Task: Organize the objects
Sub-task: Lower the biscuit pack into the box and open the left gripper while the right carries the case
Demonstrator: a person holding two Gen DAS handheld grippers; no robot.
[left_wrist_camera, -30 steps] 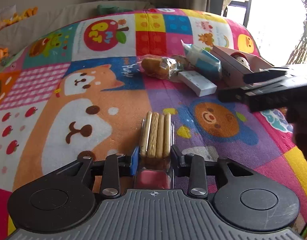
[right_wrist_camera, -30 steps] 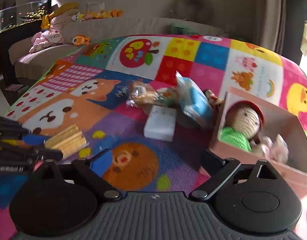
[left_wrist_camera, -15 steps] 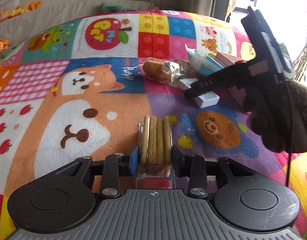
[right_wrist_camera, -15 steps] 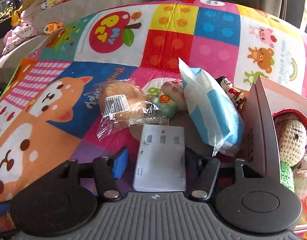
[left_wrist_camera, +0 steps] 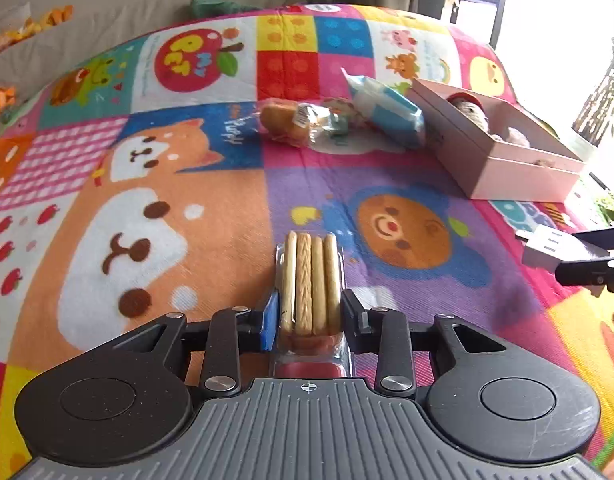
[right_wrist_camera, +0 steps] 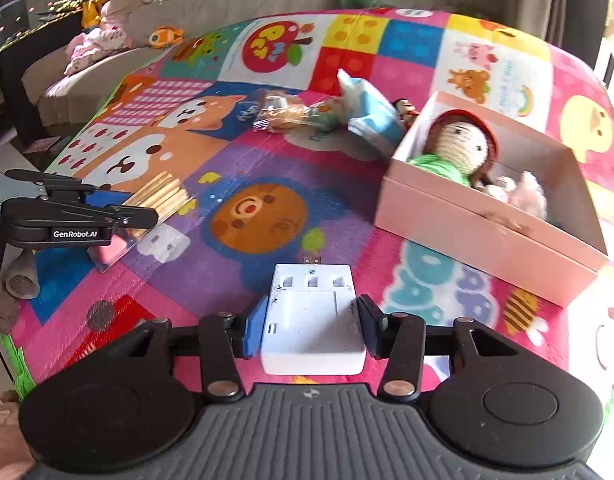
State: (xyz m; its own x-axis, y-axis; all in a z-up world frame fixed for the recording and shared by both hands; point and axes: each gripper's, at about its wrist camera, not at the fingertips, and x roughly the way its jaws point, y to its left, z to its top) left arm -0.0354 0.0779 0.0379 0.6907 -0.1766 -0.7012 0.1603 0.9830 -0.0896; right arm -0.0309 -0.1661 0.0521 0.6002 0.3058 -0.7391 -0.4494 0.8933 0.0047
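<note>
Between the right gripper's (right_wrist_camera: 309, 328) pads sits the white charger (right_wrist_camera: 313, 320), held over the mat (right_wrist_camera: 267, 152) short of the pink box (right_wrist_camera: 487, 236). Left gripper (left_wrist_camera: 307, 316) clamps the biscuit pack (left_wrist_camera: 310, 284). Doll (right_wrist_camera: 459, 152) is boxed; bread bag (left_wrist_camera: 295, 122), tissue pack (left_wrist_camera: 387, 110) wait. The box's far corner is cut off.

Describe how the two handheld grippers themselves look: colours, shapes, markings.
Both the left gripper and the right gripper are black, with a ribbed grey front plate, round side housings, silver pivot screws and linkage arms. One finger pad is blue, the other dark. White "GenRobot.AI" lettering marks the left gripper's side.
</note>
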